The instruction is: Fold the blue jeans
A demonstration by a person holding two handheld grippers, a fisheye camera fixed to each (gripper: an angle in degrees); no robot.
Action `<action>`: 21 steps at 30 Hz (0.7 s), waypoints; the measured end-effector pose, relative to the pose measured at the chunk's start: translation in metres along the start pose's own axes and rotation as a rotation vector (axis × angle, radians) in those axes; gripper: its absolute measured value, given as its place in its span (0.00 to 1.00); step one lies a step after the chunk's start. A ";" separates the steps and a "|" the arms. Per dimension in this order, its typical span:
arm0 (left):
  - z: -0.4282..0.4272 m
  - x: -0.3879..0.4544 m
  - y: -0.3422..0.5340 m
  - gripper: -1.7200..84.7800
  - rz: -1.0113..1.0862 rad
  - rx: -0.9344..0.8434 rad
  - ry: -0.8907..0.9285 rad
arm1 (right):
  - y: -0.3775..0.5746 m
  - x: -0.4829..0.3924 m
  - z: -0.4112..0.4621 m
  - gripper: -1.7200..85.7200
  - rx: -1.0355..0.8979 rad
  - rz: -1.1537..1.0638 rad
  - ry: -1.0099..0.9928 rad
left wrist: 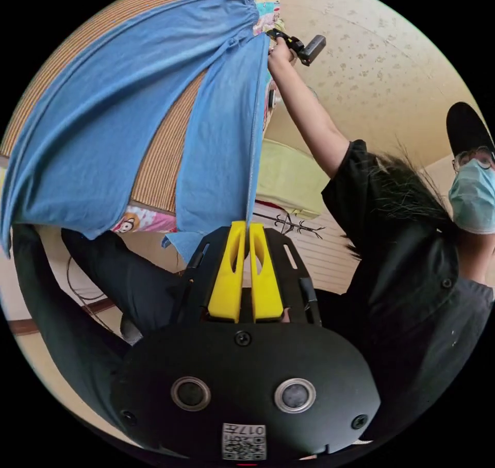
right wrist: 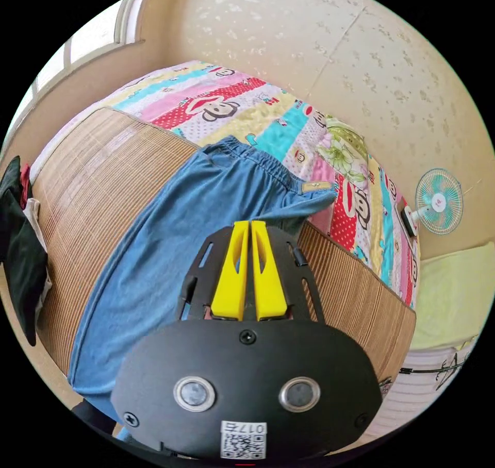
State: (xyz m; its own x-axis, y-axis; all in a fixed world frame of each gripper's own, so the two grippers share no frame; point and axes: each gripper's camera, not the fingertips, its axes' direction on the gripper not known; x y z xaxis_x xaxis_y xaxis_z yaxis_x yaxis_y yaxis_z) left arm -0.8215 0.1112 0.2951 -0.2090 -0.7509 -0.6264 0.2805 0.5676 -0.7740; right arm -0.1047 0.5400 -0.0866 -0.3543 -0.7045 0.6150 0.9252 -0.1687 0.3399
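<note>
From the left gripper view I lose the lower ends of the blue jeans (left wrist: 113,122): one leg runs out past the fisheye edge, and the other drops behind my own left tongs (left wrist: 246,227). The exact bite point is hidden, because the fabric edge slips straight down between the yellow jaws, which stand pressed together on it with only a thin slit showing. So I read the left tongs as clenched on the denim. Farther up in that view, the right tongs (left wrist: 276,35) appear small at the end of the person's raised arm (left wrist: 304,112), right at the bunched waistband, too small for me to read the jaws there.

In the right gripper view the right tongs (right wrist: 249,227) have their jaws nearly closed, and a fold of the jeans (right wrist: 206,215) near the waistband passes behind the tips. I cannot tell whether cloth is actually pinched. The jeans hang spread above a bed with a woven mat (right wrist: 93,179) and a colourful cartoon quilt (right wrist: 232,107). A small fan (right wrist: 438,200) sits by the wall.
</note>
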 end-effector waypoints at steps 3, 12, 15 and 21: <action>-0.073 -0.021 0.008 0.01 -0.026 0.080 -0.066 | -0.023 -0.055 0.027 0.06 -0.092 0.013 -0.084; -0.163 -0.090 -0.025 0.01 -0.084 0.029 -0.255 | 0.144 -0.103 -0.046 0.11 -0.075 0.042 -0.372; -0.157 -0.092 -0.034 0.01 -0.086 -0.031 -0.250 | 0.255 -0.101 -0.071 0.13 -0.218 0.149 -0.285; -0.143 -0.063 -0.038 0.01 0.024 -0.126 -0.193 | 0.415 -0.119 -0.073 0.13 -0.482 0.472 -0.470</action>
State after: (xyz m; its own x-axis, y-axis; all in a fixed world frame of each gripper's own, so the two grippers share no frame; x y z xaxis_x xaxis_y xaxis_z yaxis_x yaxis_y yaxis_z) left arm -0.9535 0.1851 0.3505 -0.0173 -0.7802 -0.6253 0.1615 0.6150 -0.7718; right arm 0.3315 0.5030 -0.0706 0.1662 -0.4315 0.8867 0.9100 -0.2792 -0.3064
